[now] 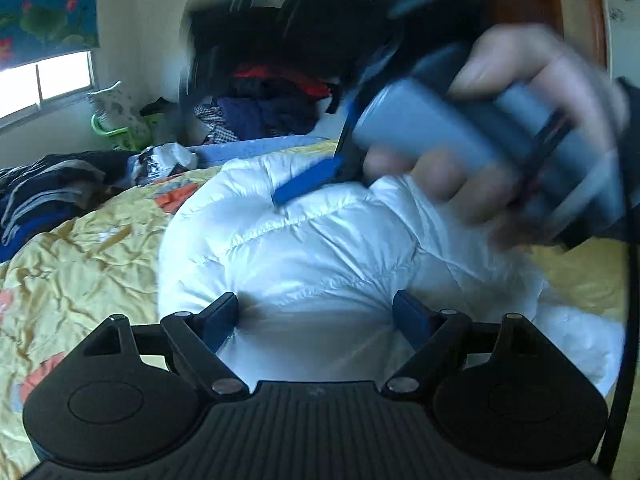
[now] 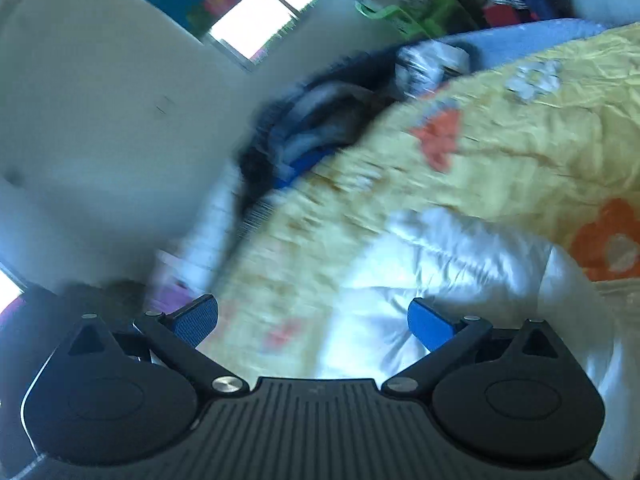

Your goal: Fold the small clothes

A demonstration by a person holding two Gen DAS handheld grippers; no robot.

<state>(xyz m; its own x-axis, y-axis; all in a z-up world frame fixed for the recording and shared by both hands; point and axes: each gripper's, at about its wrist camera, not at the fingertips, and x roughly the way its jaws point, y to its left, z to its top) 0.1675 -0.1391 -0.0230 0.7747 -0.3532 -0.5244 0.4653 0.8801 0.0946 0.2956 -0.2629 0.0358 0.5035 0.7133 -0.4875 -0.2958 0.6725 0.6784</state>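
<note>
Left claw (image 1: 316, 320) spread wide, blue pads apart, nothing clamped between them. White jacket (image 1: 320, 256) straight ahead of and under that claw, bunched into a puffy quilted mound on the yellow quilt (image 1: 80, 280). Jacket's shiny fabric filling the gap between the pads, not pinched. Beyond the mound, up and to the right of the left claw: a hand (image 1: 532, 128) wrapped round the grey body of the right claw, blurred, one blue finger (image 1: 308, 180) of it lying against the jacket's far edge. Far left of the left claw: a heap of dark striped clothes (image 1: 52, 196) on the quilt's edge. Farther ahead: a pile of dark and red clothes (image 1: 276, 96), a window (image 1: 44, 80) at upper left.

Right claw (image 2: 316, 326) released as well, pads standing far apart, nothing gripped. Whole right view smeared and tilted. Jacket (image 2: 452, 264) ahead and to the right of that claw, its near folds reaching down beside the right pad; touching or not, cannot tell through the blur. Quilt (image 2: 500, 140) with orange flowers beyond the jacket. Dark clothes (image 2: 304, 128) ahead and left, at the quilt's edge. Pale wall (image 2: 100, 120) to the left, window (image 2: 264, 20) high above.
</note>
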